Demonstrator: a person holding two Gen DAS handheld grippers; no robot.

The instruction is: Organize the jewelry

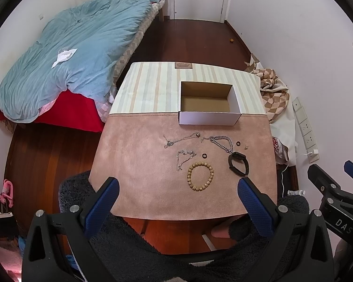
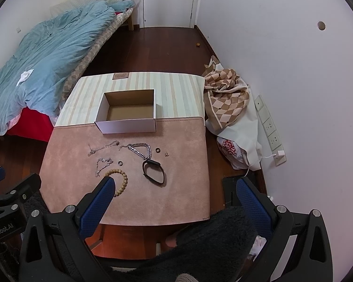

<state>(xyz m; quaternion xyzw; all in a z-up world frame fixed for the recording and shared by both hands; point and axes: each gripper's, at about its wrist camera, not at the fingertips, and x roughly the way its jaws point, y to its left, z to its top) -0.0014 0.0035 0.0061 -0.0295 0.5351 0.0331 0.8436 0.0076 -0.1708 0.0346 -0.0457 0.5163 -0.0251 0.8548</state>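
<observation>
Pink suede-like mat over the bench (image 1: 134, 164), carrying the jewelry in a loose cluster in front of an open, empty white cardboard box (image 1: 209, 117). Nearest the person lies the wooden bead bracelet (image 1: 200, 175), a flat ring with no long axis; beside it, toward the right, the black band (image 1: 238, 164), its long axis running obliquely away from the person. Farther back lie two thin silver chains (image 1: 184, 158), a heavy curb chain (image 1: 222, 142), two small dark rings (image 1: 204, 155) and a tiny earring (image 1: 246, 147). Left gripper (image 1: 177, 186) and right gripper (image 2: 174, 185) both hover above the near bench edge, jaws spread wide and empty. Seen from the left wrist, the bead bracelet sits almost centred between the jaws, just ahead; from the right wrist it is partly hidden behind the left blue pad (image 2: 98, 205). Judged nearer and better aligned: the left gripper, by a short forward descent.
</observation>
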